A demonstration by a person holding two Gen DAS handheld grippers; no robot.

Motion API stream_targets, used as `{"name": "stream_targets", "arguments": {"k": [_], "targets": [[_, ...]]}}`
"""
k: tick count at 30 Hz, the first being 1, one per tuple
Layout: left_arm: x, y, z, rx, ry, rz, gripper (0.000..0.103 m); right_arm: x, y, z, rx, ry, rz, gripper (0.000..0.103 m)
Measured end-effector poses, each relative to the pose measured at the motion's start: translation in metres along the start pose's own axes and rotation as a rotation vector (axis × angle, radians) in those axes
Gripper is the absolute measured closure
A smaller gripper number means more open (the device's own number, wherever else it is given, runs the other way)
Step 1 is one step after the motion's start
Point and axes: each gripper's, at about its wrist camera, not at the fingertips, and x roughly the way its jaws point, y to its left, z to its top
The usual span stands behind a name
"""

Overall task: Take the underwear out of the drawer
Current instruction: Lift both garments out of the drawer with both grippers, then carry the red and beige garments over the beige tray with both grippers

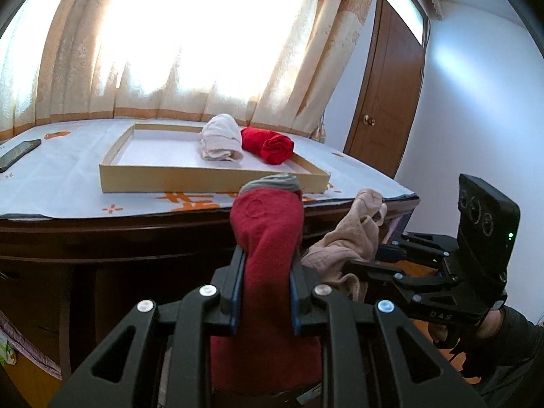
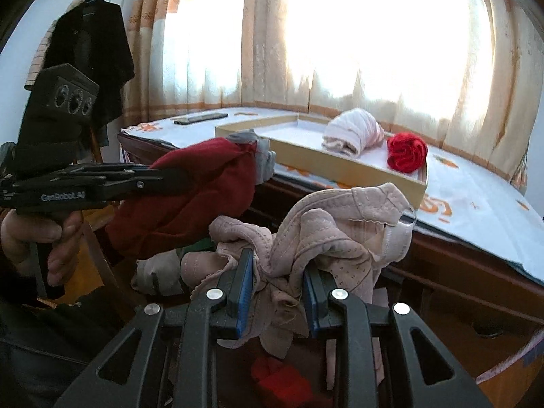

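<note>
Left tongs [image 1: 265, 292] clamp dark red underwear [image 1: 268, 234]; right tongs [image 2: 277, 289] clamp beige underwear [image 2: 326, 234]; both garments hang before the surface [image 1: 68, 183]; tray [image 1: 163, 178] holds two rolls.

Each camera sits close behind its own jaws, low before the desk's [image 1: 68, 183] front edge, facing the bright curtain [image 1: 190, 40]. The left view looks across to the right corner and the door [image 1: 387, 88]; the right view looks toward the left corner. Both share the desk top and the shallow box [image 2: 340, 166] on it.
</note>
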Motion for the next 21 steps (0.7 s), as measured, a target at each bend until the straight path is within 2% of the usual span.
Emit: {"name": "stream_targets", "arguments": {"k": [9, 21], "targets": [[-0.010, -0.003, 0.007, 0.013, -0.059, 0.003, 0.083, -0.010, 0.018, 0.009, -0.055, -0.061, -0.004, 0.074], [-0.022, -0.005, 0.011, 0.022, -0.115, 0.027, 0.083, -0.029, 0.024, 0.013, -0.072, -0.149, 0.000, 0.074]]}}
